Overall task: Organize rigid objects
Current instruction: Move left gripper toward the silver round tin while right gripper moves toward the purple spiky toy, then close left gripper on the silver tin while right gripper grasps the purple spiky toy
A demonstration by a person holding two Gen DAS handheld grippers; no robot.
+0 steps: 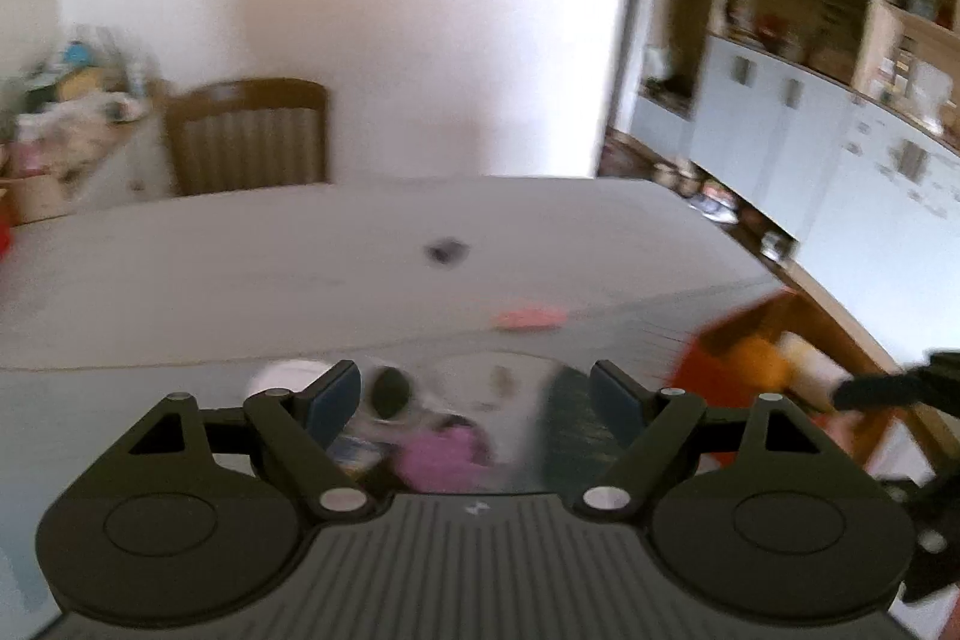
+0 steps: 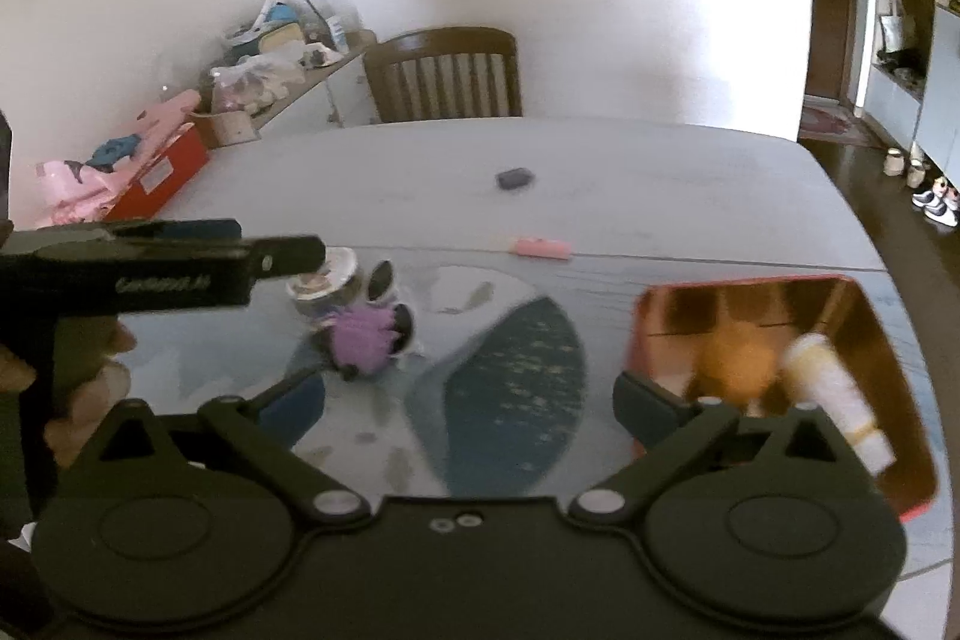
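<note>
**Two grippers spread wide, nothing held**

Two grippers are seen above the grey table, each with its jaws set far apart and nothing between the pads. The left gripper is held over a blurred cluster near the table's near edge: a purple object, a round tin and a dark-mouthed cup, none of them touched. In the right wrist view the left gripper is seen from the side, reaching in from the left edge, with a hand on its grip.

The right gripper is held over a teal patch on the table mat; its right finger lies in front of the near left corner of the red tray at the table's right side, and contact cannot be told. In the tray a white cylinder is laid with its long axis running from far left to near right, beside an orange object. A pink bar is laid crosswise near the table's middle, and a small dark object sits farther toward the far edge, before a wooden chair.
</note>
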